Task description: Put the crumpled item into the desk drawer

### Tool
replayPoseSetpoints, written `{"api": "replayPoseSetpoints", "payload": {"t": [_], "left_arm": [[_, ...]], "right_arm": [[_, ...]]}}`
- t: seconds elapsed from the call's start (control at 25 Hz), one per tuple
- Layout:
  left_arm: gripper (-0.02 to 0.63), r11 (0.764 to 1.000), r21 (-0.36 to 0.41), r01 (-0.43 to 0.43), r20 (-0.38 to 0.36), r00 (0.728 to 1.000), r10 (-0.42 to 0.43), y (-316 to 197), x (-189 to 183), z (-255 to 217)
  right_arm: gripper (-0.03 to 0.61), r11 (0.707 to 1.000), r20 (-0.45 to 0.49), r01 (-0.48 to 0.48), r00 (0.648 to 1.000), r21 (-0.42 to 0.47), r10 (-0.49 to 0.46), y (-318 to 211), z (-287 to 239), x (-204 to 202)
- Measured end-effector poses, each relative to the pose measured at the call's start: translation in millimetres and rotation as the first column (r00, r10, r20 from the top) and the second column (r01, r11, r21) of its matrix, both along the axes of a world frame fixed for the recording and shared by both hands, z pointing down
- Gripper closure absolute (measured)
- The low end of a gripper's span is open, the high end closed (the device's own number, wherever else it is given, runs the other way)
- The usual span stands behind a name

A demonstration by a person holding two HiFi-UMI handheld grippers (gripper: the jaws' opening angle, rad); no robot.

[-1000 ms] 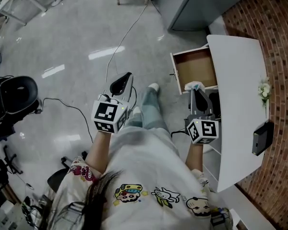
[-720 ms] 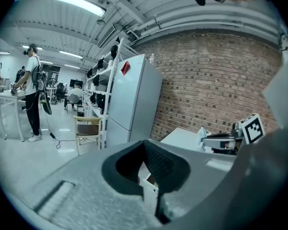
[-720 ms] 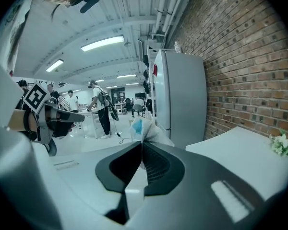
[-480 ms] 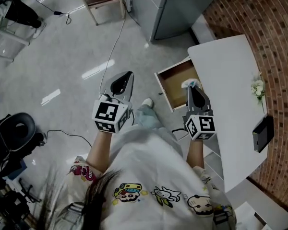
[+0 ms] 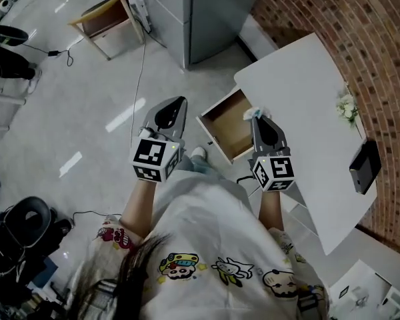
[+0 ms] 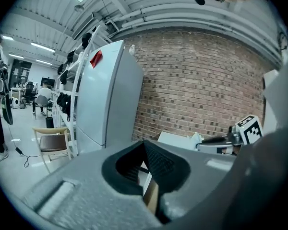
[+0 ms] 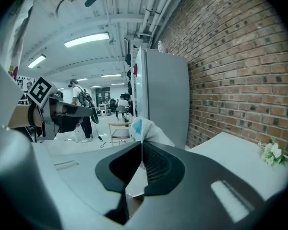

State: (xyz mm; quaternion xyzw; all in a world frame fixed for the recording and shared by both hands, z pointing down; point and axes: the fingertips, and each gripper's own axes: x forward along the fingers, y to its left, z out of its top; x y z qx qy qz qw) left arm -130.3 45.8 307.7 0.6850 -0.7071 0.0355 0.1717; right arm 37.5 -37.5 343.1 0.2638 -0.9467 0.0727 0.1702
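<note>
Right tool (image 5: 257, 117) is clamped on the crumpled item (image 7: 147, 127), which pokes past its tips at the edge of the open drawer (image 5: 228, 124) by the white bench (image 5: 310, 89). It looks feather-light and soft, so it may flutter — the bunched middle seems the surest hold. Left tool (image 5: 173, 107) hangs closed, empty.

White cartoon-print shirt (image 5: 207, 235), perhaps pale jeans (image 5: 192, 167)

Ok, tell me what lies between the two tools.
Head view: the open drawer lies between the left tool and the right tool holding the crumpled item.
</note>
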Motion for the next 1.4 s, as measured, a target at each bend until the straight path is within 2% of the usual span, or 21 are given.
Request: {"api": "replayPoseSetpoints", "payload": {"t": [0.2,0.36,0.52,0.8,1.2,1.4], "left_arm": [[0.615,0.994,-0.001,-0.108,0.003,0.994,0.108,-31,17,0],[0.615,0.979,-0.014,-0.203,0.003,0.979,0.203,-54,30,2],[0.615,0.950,-0.027,-0.312,-0.006,0.950,0.312,-80,40,6],[0.615,0.880,-0.066,-0.471,-0.022,0.882,0.471,-110,59,17],[0.615,0.812,-0.128,-0.570,-0.059,0.821,0.568,-129,78,52],[0.615,0.792,-0.161,-0.589,-0.081,0.807,0.585,-134,83,77]], "right_arm": [[0.561,0.998,-0.008,-0.062,0.998,-0.007,0.062,-4,3,12],[0.561,0.991,-0.014,-0.130,0.991,-0.032,0.130,-5,8,22],[0.561,0.973,-0.022,-0.226,0.974,-0.049,0.225,-11,11,30],[0.561,0.925,-0.053,-0.369,0.929,-0.090,0.365,-16,25,42],[0.561,0.881,-0.103,-0.450,0.893,-0.145,0.438,-21,57,55],[0.560,0.867,-0.130,-0.467,0.884,-0.174,0.449,-24,78,58]]}}
